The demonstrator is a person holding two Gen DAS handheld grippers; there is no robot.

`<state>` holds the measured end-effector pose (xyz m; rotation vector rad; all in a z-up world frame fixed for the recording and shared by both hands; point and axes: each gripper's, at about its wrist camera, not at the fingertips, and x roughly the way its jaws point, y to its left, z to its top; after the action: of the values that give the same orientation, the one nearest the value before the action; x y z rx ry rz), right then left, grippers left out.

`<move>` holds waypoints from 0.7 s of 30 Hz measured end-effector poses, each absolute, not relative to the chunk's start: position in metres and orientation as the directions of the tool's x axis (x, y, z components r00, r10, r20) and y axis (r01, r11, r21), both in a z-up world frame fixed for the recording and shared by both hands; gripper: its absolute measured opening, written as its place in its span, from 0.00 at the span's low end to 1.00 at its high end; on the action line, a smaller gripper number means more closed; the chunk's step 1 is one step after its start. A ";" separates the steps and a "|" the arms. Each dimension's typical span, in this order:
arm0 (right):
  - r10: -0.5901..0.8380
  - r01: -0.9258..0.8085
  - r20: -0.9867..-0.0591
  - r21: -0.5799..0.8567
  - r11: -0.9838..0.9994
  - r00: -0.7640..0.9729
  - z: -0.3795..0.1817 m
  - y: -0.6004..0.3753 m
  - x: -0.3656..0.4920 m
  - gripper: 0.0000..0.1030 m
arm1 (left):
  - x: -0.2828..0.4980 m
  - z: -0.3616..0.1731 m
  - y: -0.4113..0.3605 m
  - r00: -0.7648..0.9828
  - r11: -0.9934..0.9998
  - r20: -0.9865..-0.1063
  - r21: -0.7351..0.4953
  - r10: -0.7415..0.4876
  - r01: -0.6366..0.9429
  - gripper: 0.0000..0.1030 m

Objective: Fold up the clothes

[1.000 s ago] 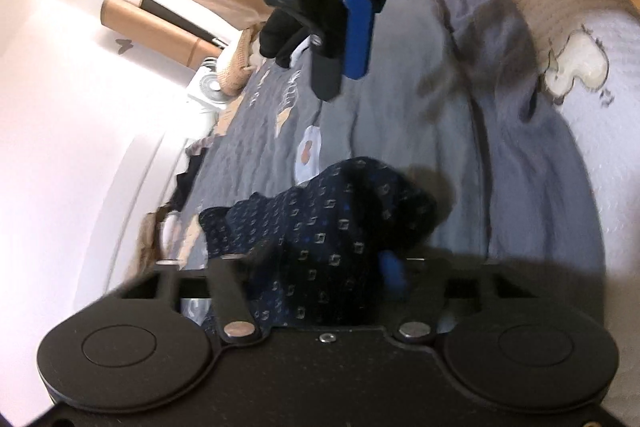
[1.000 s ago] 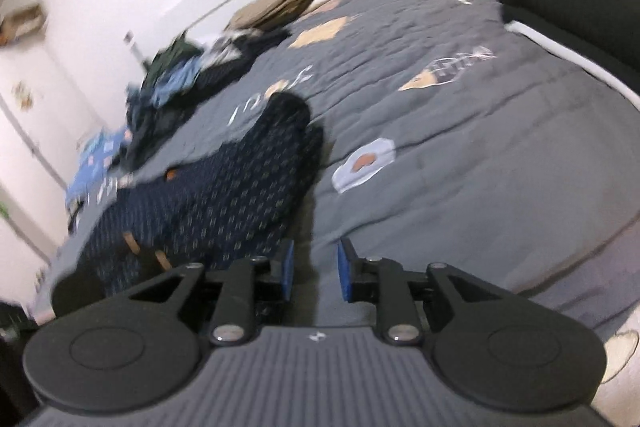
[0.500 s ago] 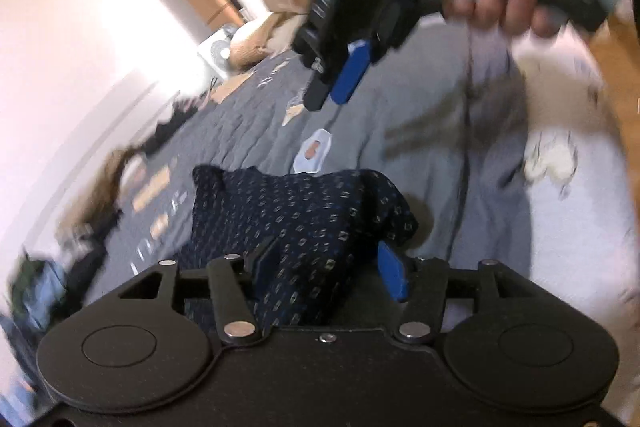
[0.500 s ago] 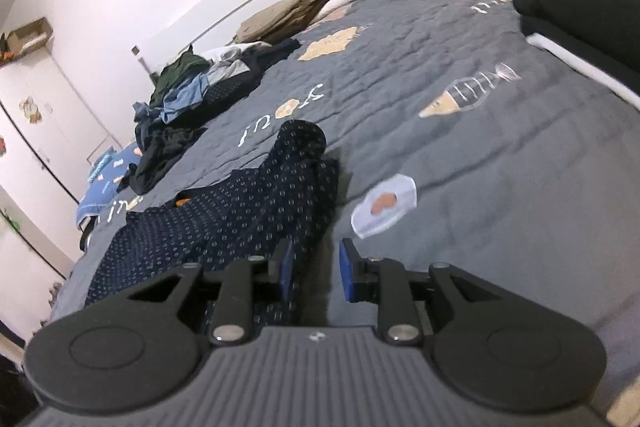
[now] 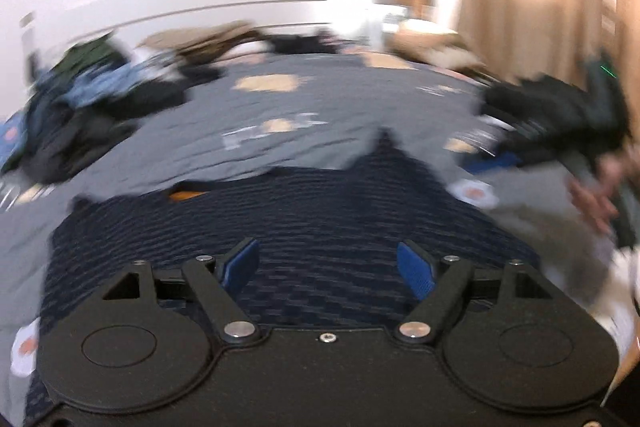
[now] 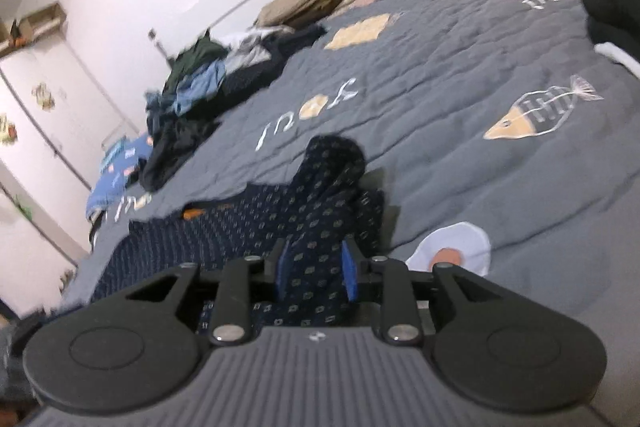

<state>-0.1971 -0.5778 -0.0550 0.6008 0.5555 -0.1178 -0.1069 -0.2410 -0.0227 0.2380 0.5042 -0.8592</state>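
One garment is in play: a navy patterned garment (image 6: 320,203) lying on the grey quilt (image 6: 480,75), partly spread, with one end bunched into a hump toward twelve o'clock in my right view. I judge the fold barely begun; the cloth looks rumpled, not squared, and no neat crease shows.

My left gripper (image 5: 328,267) is above the flat part of it, jaws opening wide, nothing between the blue pads, cloth only beneath. My right gripper (image 6: 314,273) has its jaws opening too; the fabric shows between the pads, but they do not seem to press it.

At ten o'clock in the right view a heap of unfolded clothes (image 6: 192,87) waits by the wall, so most of the work is left. A dark stack (image 6: 612,11) sits at two o'clock.
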 end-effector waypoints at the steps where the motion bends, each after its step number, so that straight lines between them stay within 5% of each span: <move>1: 0.060 0.250 -0.530 0.493 0.833 0.846 -0.055 -0.573 -0.194 0.36 | -0.097 -0.020 -0.235 0.565 0.665 -0.511 -0.016 -0.647 0.747 0.73; 5: 0.063 0.220 -0.529 0.455 0.863 0.847 -0.052 -0.563 -0.185 0.46 | -0.069 -0.012 -0.213 0.594 0.727 -0.504 -0.103 -0.627 0.679 0.73; 21: -0.033 0.287 -0.566 0.367 0.885 0.824 -0.048 -0.580 -0.135 0.53 | -0.038 -0.010 -0.174 0.634 0.801 -0.530 -0.162 -0.564 0.577 0.75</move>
<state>-0.1348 -0.5795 -0.0478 0.4586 0.5821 -0.1768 -0.0384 -0.1739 -0.0100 0.0232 0.5978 -0.6520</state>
